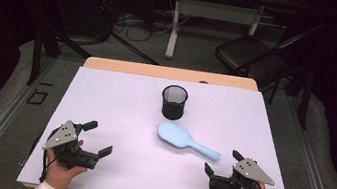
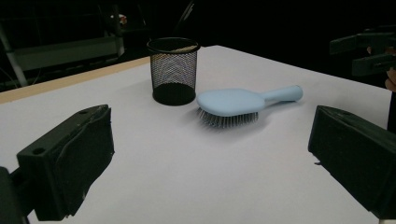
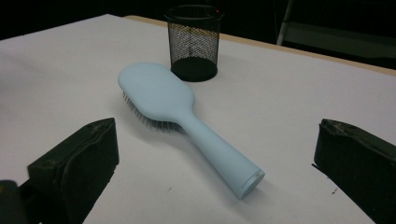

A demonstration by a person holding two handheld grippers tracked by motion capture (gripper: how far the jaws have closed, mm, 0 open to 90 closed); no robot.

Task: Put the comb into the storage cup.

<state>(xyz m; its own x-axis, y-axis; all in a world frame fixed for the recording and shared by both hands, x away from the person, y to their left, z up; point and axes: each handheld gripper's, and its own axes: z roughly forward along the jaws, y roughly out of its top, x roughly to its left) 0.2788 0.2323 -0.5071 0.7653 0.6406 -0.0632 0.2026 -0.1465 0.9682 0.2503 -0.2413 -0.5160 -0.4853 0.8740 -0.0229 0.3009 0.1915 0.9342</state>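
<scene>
Jaws spread wide and empty on both the left gripper and right gripper, the light, rigid, probably slick hairbrush at centre frame looks best pinched across its handle.

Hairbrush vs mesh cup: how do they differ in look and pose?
The hairbrush is pale blue and solid; the mesh cup is black see-through wire mesh. The hairbrush lies flat, bristles down, handle towards the right gripper; the mesh cup stands upright with its mouth open. The hairbrush is long and low, the mesh cup short and round. Both sit on the white table, close together, held by neither gripper.
</scene>
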